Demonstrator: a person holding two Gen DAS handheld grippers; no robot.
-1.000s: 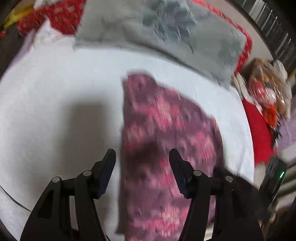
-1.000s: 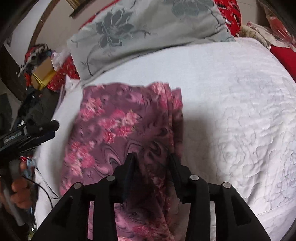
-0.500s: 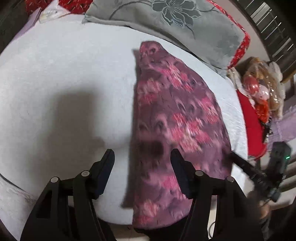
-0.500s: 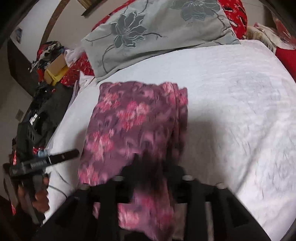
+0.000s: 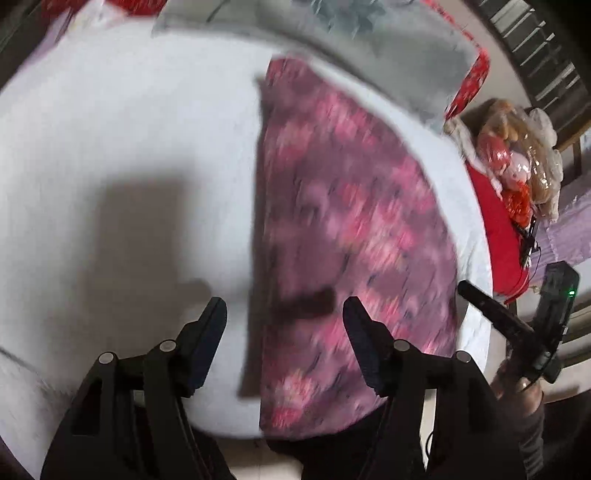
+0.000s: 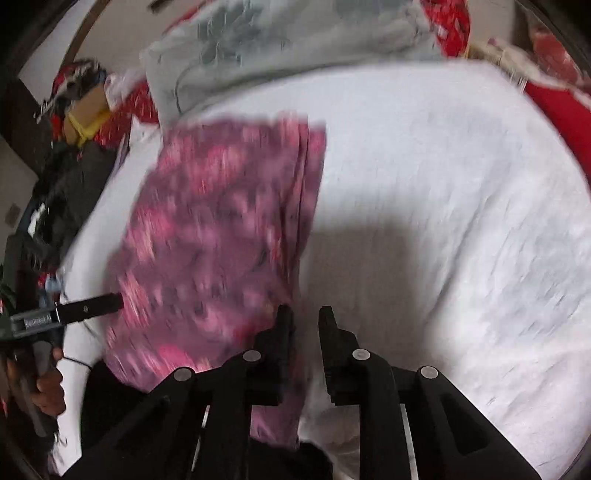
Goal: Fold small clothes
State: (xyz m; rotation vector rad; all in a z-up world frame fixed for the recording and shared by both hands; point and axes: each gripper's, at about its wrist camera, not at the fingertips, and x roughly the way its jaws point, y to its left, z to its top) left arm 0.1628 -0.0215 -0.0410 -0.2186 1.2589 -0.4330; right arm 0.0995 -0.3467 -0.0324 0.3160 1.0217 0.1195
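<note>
A purple and pink floral garment [image 5: 343, 229] lies folded lengthwise on a white bedspread [image 5: 110, 155]; its near end hangs over the bed's front edge. It also shows in the right wrist view [image 6: 214, 240]. My left gripper [image 5: 284, 325] is open and empty, above the garment's near left edge. My right gripper [image 6: 304, 321] has a narrow gap between its fingers and holds nothing, just right of the garment's right edge. Both views are motion-blurred.
A grey flowered pillow [image 6: 295, 44] lies at the head of the bed, with red patterned bedding [image 6: 450, 26] behind it. Red cloth and wrapped toys [image 5: 517, 155] sit right of the bed. A cluttered pile with a cardboard box [image 6: 85, 107] stands to the left.
My right gripper let go of the garment and moved right, off the cloth. The garment's near end now lies flat. My left gripper stays open and has shifted slightly.
</note>
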